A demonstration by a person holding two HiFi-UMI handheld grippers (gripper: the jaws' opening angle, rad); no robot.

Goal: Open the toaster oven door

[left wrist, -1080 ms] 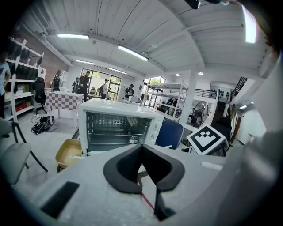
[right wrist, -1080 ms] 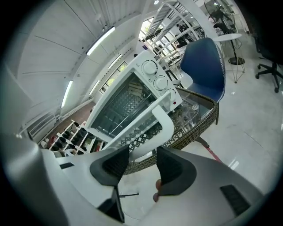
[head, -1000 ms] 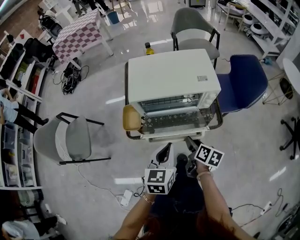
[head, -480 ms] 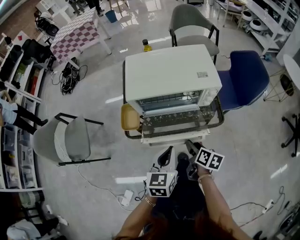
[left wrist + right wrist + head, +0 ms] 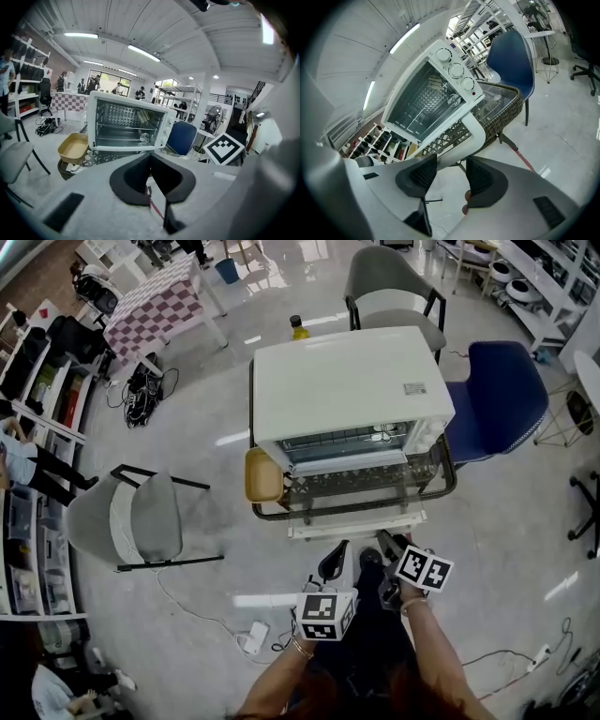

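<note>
The toaster oven point(image 5: 347, 381) is white, the wicker table point(image 5: 452, 479) a dark brown lattice weave, the tray point(image 5: 263, 474) mustard yellow, one chair point(image 5: 497, 399) deep blue, a far tablecloth point(image 5: 155, 310) pink-and-white checked

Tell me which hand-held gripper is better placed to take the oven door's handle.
Right. The right hand-held gripper has its jaws apart, and the handle lies just ahead of them. The left hand-held gripper has its jaws together and sits farther back from the oven.

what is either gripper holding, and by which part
Nothing. The right gripper is open and empty near the toaster oven door; the left gripper is shut, empty.
</note>
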